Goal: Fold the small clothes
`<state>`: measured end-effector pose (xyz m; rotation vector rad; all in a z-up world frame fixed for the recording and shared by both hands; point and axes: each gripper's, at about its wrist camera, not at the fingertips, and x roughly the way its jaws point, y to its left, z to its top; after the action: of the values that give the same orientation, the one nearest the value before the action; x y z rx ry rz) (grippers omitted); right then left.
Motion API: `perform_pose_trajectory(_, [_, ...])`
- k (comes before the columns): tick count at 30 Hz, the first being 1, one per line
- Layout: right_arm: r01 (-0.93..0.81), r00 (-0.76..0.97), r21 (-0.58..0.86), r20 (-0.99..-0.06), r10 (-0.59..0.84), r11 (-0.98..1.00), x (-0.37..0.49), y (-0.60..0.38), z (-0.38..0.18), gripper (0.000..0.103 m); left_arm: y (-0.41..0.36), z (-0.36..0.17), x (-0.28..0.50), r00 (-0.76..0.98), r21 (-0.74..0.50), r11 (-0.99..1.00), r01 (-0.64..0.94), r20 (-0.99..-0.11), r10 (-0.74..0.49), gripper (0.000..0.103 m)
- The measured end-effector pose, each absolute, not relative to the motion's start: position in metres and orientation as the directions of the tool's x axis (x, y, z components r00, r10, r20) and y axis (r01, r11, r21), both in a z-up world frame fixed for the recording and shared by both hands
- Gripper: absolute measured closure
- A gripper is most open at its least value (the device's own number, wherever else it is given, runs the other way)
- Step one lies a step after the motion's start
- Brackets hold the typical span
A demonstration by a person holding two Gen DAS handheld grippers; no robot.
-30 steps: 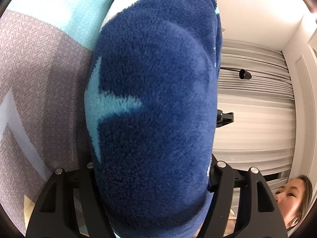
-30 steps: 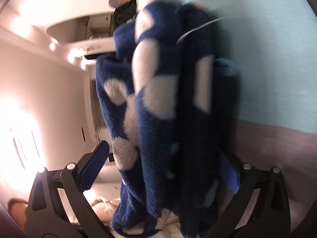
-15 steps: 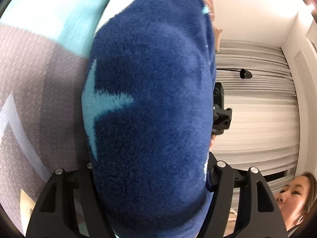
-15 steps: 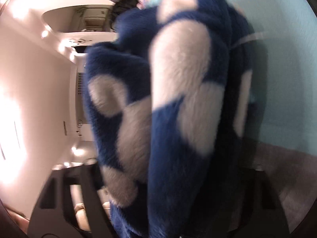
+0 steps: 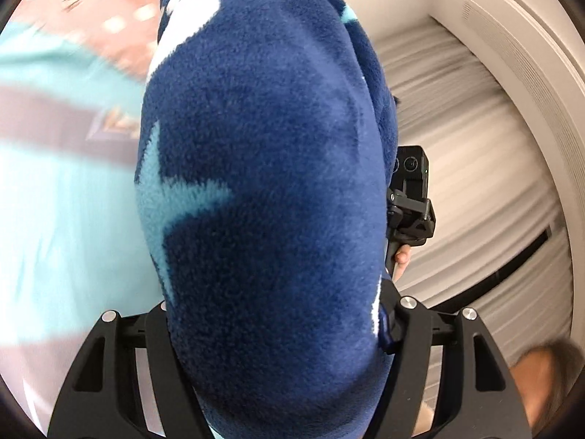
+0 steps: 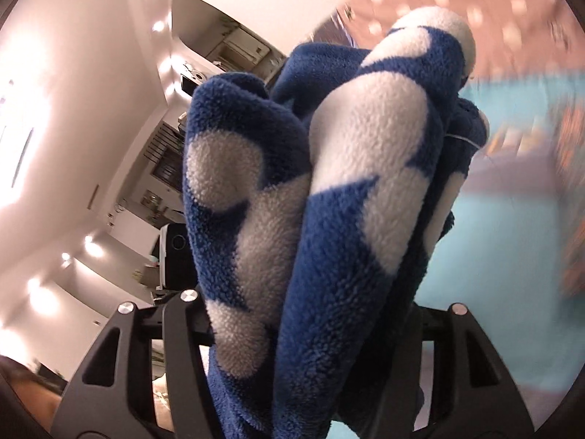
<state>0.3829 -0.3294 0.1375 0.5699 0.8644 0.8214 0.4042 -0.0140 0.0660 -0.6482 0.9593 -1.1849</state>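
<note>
In the left wrist view we see the left gripper (image 5: 278,329) with its two black fingers clamped on a thick bundle of navy fleece garment (image 5: 263,190), which fills the gap between them and bulges toward the lens, hiding the fingertips. The fleece carries a pale blue star shape (image 5: 172,201) on its left flank and a white patch (image 5: 186,11) at the far end. Just right of the bundle, partly hidden behind it, a black camera mount (image 5: 411,197) shows, with a fingertip of the person's hand (image 5: 401,259) below it. Left of the garment lies a blurred turquoise and grey bedspread (image 5: 55,190), and beyond it, at far left, a pink spotted fabric (image 5: 106,7). Pleated white curtains (image 5: 475,183) fill the right side. In the right wrist view the right gripper (image 6: 310,329) likewise grips the same garment (image 6: 329,256) between its fingers; here the fleece shows large white patches on blue and hangs in several folds, its far end a white rounded tip (image 6: 438,25). To its right we see the blurred turquoise bedspread (image 6: 512,219) and the pink spotted fabric (image 6: 475,0) above; to its left, a white ceiling with spot lights (image 6: 91,245) and a kitchen area (image 6: 234,51).
</note>
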Motion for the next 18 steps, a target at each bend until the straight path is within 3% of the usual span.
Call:
perform_pose_trajectory(4, [-0.328, 0.492, 0.639, -0.512, 0.704, 0.695, 0.403, -0.411, 0.19, 0.041, -0.101, 0.097, 0.458, 0.001, -0.869, 0.185, 0.46, -0.208, -0.978, 0.033])
perform_pose_trajectory(7, [-0.238, 0.52, 0.622, -0.567, 0.639, 0.746, 0.427, -0.481, 0.186, 0.039, -0.168, 0.079, 0.5, -0.054, -0.903, 0.129, 0.411, -0.165, -0.985, 0.033])
perform_pose_trajectory(11, [-0.141, 0.515, 0.613, -0.625, 0.586, 0.777, 0.475, -0.559, 0.123, 0.039, -0.239, 0.014, 0.543, -0.004, -0.913, 0.145, 0.382, -0.158, -0.987, 0.033])
perform_pose_trajectory(16, [-0.033, 0.449, 0.542, -0.743, 0.497, 0.84, 0.527, -0.599, 0.007, 0.039, -0.298, -0.107, 0.582, -0.001, -0.956, 0.217, 0.196, -0.221, -0.975, 0.033])
perform_pose_trajectory(17, [0.0, 0.423, 0.555, -0.753, 0.503, 0.832, 0.538, -0.6, -0.015, 0.036, -0.302, -0.123, 0.583, 0.005, -0.958, 0.224, 0.181, -0.227, -0.974, 0.033])
perform_pose_trajectory(18, [0.024, 0.407, 0.6, -0.737, 0.54, 0.8, 0.54, -0.612, -0.038, 0.026, -0.302, -0.129, 0.58, 0.015, -0.951, 0.224, 0.211, -0.226, -0.974, 0.033])
